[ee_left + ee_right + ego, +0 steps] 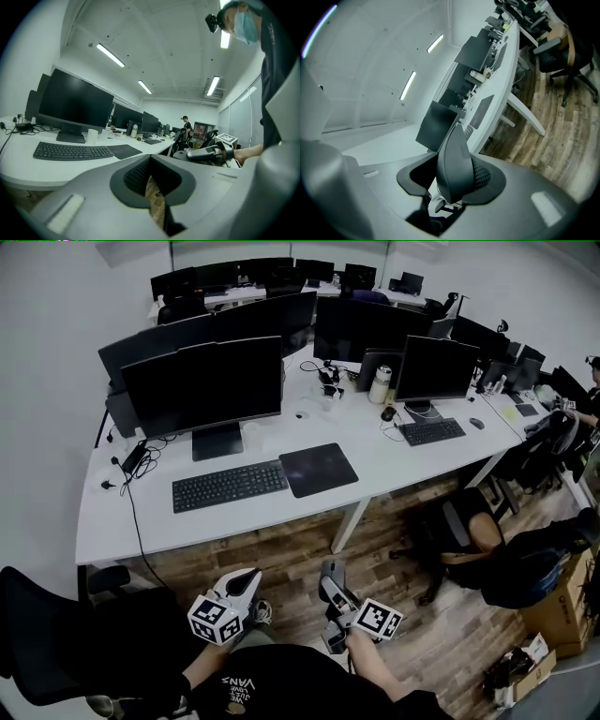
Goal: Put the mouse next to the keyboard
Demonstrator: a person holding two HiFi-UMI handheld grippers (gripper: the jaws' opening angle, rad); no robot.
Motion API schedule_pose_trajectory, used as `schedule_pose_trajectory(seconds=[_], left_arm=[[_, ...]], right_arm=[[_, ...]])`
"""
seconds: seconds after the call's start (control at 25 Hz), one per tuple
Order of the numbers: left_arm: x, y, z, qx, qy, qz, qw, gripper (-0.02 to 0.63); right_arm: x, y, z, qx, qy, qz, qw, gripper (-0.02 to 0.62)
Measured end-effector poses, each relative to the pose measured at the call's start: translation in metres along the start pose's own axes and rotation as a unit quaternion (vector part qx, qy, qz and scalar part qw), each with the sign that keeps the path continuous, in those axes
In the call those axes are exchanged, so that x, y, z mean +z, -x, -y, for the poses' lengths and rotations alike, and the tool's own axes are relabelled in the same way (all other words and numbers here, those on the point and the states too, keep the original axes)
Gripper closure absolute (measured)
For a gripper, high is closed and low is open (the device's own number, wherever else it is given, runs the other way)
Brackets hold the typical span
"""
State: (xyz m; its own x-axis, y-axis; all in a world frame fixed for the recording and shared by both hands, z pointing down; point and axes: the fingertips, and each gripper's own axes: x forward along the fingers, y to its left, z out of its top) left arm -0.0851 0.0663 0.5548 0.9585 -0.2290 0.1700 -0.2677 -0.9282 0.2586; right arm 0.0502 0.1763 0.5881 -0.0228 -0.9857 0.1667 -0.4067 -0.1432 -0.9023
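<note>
Your right gripper (452,174) grasps the dark grey rounded plastic mouse (452,152). Your left gripper (150,161) has its jaws clenched, with nothing between them. Both are near the long white desk (394,465).

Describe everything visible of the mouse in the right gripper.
The mouse is dark grey and looks like smooth matte plastic, with a rounded shell tapering to one end. It stands on edge between the jaws of the right gripper, which are closed on it. No cable shows. In the head view it is held over the wood floor, short of the white desk and apart from the keyboard.
</note>
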Motion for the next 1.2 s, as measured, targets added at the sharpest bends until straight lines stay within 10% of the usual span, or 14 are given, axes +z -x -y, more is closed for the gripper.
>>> schedule_pose_trajectory(seconds=[1.2], left_arm=[[0.048, -0.102, -0.208, -0.034, 0.006, -0.020, 0.9992, 0.606]], right_arm=[[0.067, -0.203, 0.012, -0.043, 0.004, 0.054, 0.998, 0.419]])
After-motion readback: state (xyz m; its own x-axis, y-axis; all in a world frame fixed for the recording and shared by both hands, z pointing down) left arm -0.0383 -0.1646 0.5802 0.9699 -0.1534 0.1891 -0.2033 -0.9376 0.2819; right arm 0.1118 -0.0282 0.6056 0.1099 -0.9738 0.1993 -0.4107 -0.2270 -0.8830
